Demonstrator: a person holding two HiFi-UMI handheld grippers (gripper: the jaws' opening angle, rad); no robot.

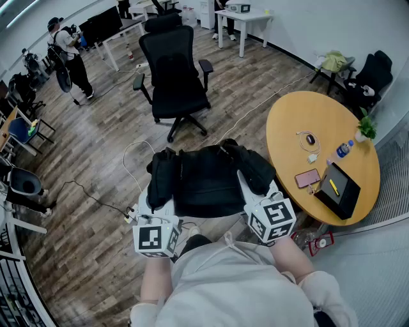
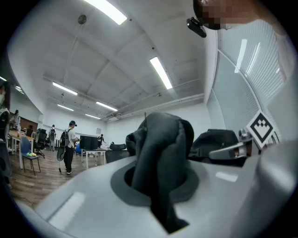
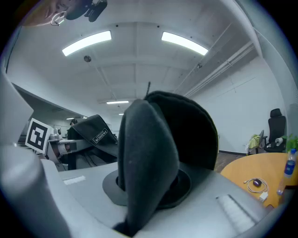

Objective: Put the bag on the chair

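Head view — left gripper and right gripper each clamp the black bag, apart from the chair.

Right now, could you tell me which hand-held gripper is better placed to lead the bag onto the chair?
Left, probably. The left hand-held gripper and the right hand-held gripper each grip the bag by a strap, but the chair stands ahead and leftward, nearer the left one.

An office: swivel chair, white desks, round table, ceiling strip lights.
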